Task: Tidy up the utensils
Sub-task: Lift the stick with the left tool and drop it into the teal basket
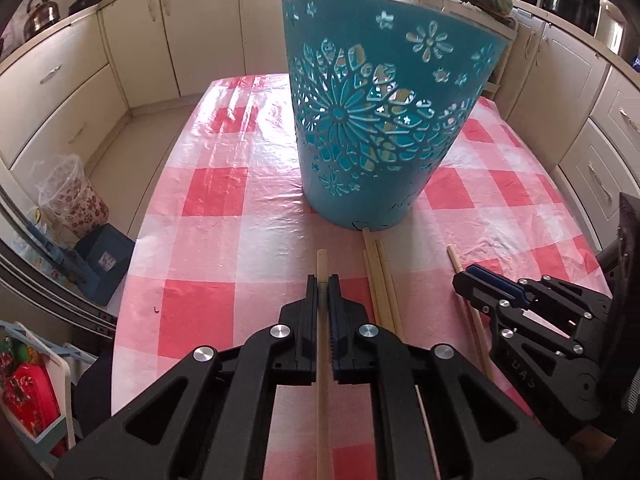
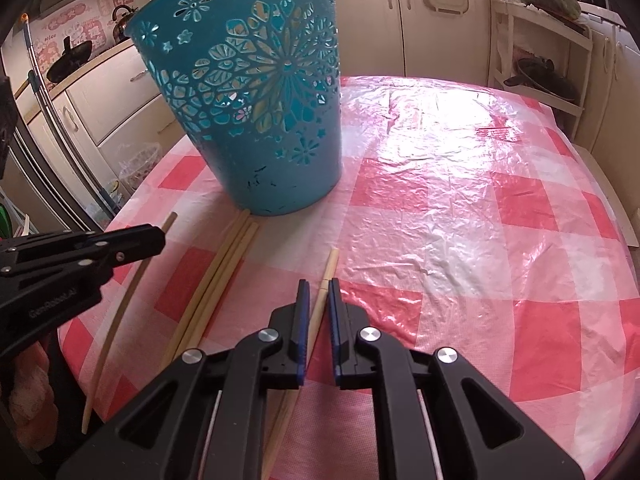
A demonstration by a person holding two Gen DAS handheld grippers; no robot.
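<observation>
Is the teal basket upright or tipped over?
Upright. The teal basket stands on its narrow base on the checked tablecloth, rim at the top, in both views.

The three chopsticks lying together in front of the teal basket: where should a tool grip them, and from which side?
Grip the three chopsticks one at a time at mid-shaft, from above, pads across the stick. They lie flat and touching on the tablecloth, far tips against the teal basket.

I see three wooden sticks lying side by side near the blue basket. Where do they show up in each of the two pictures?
Left wrist view: the three chopsticks lie lower centre, just right of the left gripper.
Right wrist view: the same chopsticks lie lower left, left of the right gripper.
Shared landmark: the blue basket, at their far tips.
</observation>
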